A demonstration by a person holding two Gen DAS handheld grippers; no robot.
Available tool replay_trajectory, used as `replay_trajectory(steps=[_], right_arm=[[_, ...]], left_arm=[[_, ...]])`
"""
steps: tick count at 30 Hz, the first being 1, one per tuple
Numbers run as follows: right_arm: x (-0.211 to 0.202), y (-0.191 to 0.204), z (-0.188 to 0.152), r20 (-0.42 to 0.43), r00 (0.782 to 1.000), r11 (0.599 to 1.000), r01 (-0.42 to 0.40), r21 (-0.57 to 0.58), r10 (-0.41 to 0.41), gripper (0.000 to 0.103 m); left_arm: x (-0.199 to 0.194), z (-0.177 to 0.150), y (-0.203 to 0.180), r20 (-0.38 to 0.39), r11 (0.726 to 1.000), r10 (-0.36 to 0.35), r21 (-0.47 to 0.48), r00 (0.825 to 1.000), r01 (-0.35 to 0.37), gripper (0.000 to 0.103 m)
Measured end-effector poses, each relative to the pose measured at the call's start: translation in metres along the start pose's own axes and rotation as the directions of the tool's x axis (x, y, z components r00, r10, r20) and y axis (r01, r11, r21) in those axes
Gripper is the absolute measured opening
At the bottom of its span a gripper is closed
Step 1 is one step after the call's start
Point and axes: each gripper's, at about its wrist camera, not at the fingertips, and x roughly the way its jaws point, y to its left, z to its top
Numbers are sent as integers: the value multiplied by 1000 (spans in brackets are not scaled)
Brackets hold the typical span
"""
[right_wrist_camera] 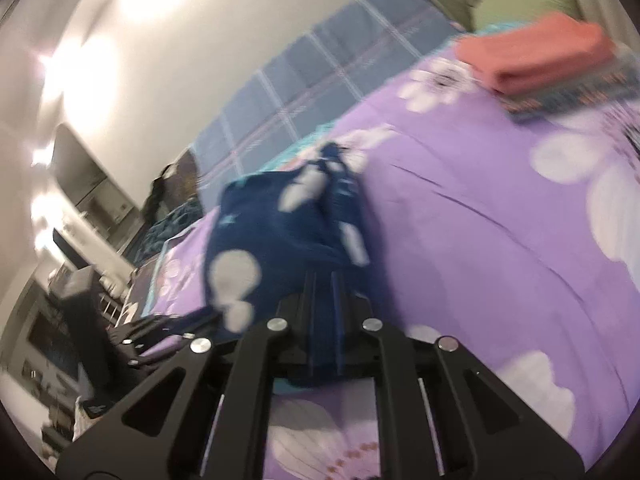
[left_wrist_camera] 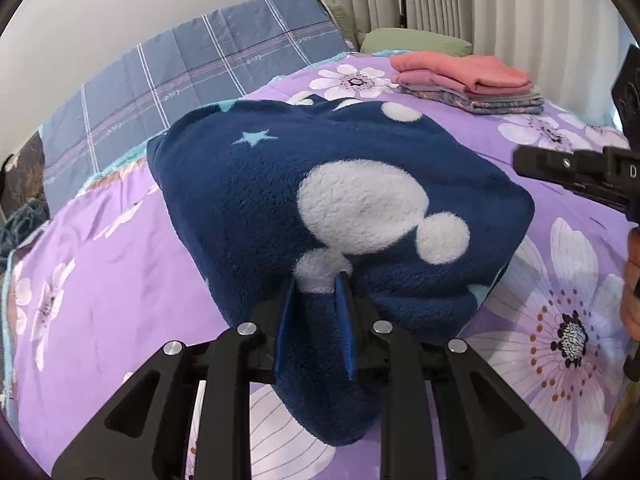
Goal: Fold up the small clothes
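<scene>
A navy fleece garment [left_wrist_camera: 340, 208] with white blobs and a pale star lies bunched on the purple floral bedspread [left_wrist_camera: 112, 264]. My left gripper [left_wrist_camera: 320, 280] is shut on its near edge, with fleece pinched between the blue pads. In the blurred right wrist view the same garment [right_wrist_camera: 280, 224] shows, and my right gripper [right_wrist_camera: 324, 280] is shut on a fold of it. The right gripper's black body [left_wrist_camera: 580, 172] shows at the right edge of the left wrist view.
A stack of folded clothes [left_wrist_camera: 468, 80], pink on top, sits at the far right of the bed; it also shows in the right wrist view [right_wrist_camera: 536, 56]. A blue plaid quilt [left_wrist_camera: 192, 76] and a green pillow [left_wrist_camera: 416, 40] lie along the far side. Furniture [right_wrist_camera: 72, 280] stands left of the bed.
</scene>
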Motion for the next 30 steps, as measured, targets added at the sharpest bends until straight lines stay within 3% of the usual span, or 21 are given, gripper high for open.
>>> replay_trajectory(steps=[3, 6, 10, 14, 16, 21, 24, 26, 27, 30], right_arm=[[21, 9, -1, -26, 1000, 999, 5, -35, -6, 9], [55, -6, -11, -119, 987, 993, 101, -55, -107, 6], [58, -8, -14, -141, 982, 990, 114, -83, -125, 6], [62, -2, -16, -159, 973, 977, 146, -153, -170, 6], [62, -2, -17, -162, 972, 977, 146, -157, -171, 6], [59, -3, -20, -149, 973, 978, 157, -138, -178, 6], [59, 0, -22, -140, 971, 973, 173, -150, -194, 6], [59, 1, -22, -145, 972, 976, 164, -142, -185, 6], [60, 2, -23, -147, 971, 976, 167, -142, -187, 6], [60, 5, -23, -145, 967, 969, 186, -166, -210, 6]], left_arm=[[0, -2, 10, 3, 998, -49, -48, 999, 49, 21], [1, -5, 15, 13, 996, -76, -53, 997, 77, 23], [-3, -6, 16, 20, 994, -96, -51, 995, 97, 24], [-15, 5, 30, 53, 980, -141, -137, 989, 147, 22], [-25, 18, 36, 118, 984, -106, -127, 987, 121, 19], [-7, 55, 57, 158, 984, -80, -146, 984, 104, 16], [35, 64, 72, 75, 975, -105, -190, 992, 117, 16], [79, 56, 63, -50, 991, -90, -99, 995, 85, 16], [86, 54, 55, -55, 997, -62, -45, 997, 60, 14], [84, 59, 43, -77, 1000, -12, -4, 997, 12, 12]])
